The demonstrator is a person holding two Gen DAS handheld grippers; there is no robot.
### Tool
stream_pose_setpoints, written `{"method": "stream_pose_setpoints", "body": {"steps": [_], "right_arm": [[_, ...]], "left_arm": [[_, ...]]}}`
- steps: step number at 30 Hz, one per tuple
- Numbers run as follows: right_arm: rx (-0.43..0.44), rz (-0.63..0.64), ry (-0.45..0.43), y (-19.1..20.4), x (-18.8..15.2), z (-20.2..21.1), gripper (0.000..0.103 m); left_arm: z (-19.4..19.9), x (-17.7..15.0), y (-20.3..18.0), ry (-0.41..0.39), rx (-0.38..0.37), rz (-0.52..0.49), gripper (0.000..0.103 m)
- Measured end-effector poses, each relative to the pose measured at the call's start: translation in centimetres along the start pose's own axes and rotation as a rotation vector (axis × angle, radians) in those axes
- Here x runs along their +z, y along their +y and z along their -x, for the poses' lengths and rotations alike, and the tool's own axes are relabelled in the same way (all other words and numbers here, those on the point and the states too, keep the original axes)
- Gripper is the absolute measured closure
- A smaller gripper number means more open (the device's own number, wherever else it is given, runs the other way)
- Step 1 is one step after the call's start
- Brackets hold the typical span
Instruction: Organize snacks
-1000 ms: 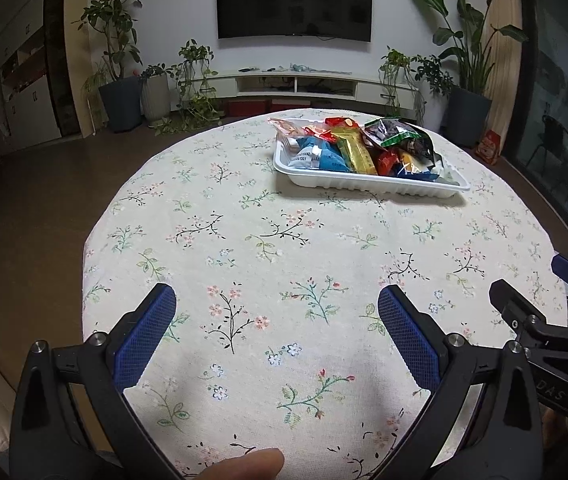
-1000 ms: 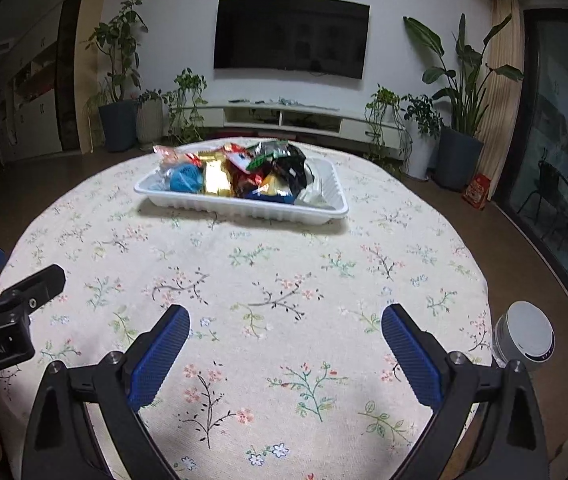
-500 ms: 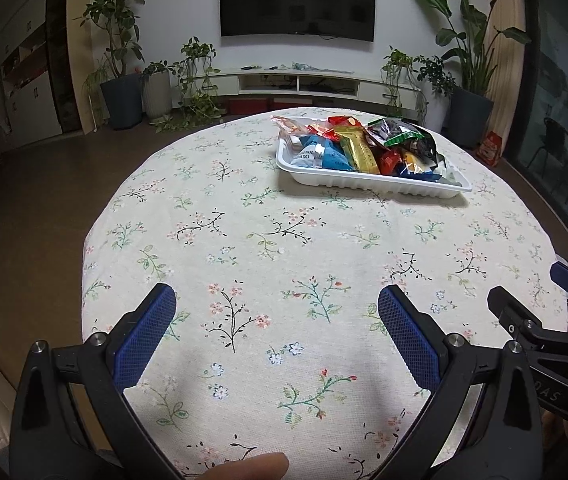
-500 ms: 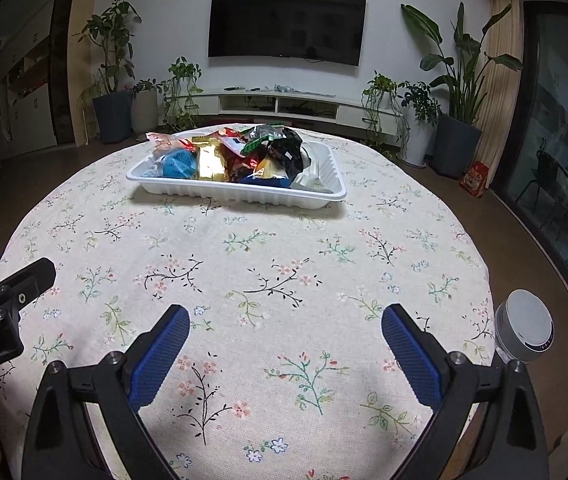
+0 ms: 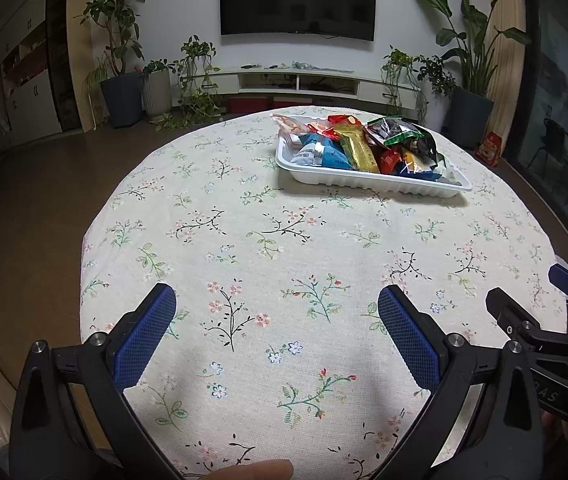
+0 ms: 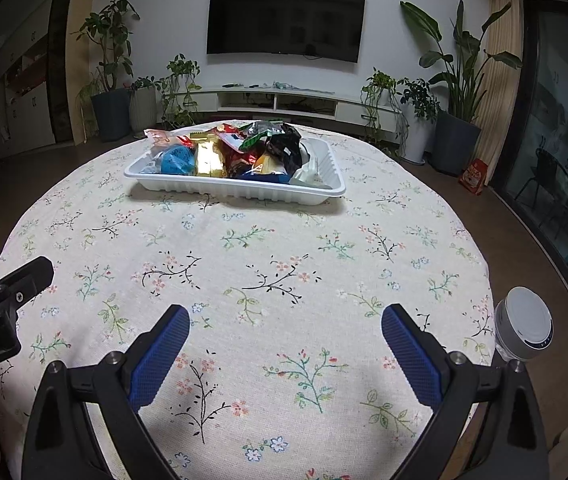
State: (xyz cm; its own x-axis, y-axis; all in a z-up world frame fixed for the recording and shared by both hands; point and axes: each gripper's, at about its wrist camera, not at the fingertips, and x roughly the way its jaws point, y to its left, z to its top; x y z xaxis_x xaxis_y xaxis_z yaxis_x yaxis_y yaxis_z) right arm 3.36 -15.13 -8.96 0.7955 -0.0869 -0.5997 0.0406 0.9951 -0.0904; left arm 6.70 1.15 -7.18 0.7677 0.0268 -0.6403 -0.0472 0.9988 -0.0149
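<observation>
Left wrist view: the left gripper is holding nothing, fingers spread wide. The right gripper is showing only partly, cut off at the frame edge. The tray, white ribbed plastic, is sitting well ahead of the fingertips, right of centre; its snacks are overlapping, labels illegible.

Right wrist view: the right gripper is gaping wide, empty. The tray is lying far ahead, slightly left, on the floral cloth.

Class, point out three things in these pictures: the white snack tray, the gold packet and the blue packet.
white snack tray [image 6: 240,191]: right wrist view, on its ribbed front wall.
gold packet [image 5: 359,152]: left wrist view, on the wrapper's middle.
blue packet [image 6: 178,159]: right wrist view, on its rounded face.
</observation>
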Motion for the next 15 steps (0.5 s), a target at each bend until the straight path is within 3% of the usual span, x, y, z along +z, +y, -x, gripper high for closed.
{"method": "stream_pose_setpoints", "body": {"steps": [15], "right_arm": [[0.000,0.000,0.001,-0.02,0.00,0.00,0.004]], "left_arm": [[-0.02,-0.05,-0.02,0.000,-0.001,0.001,0.000]]}}
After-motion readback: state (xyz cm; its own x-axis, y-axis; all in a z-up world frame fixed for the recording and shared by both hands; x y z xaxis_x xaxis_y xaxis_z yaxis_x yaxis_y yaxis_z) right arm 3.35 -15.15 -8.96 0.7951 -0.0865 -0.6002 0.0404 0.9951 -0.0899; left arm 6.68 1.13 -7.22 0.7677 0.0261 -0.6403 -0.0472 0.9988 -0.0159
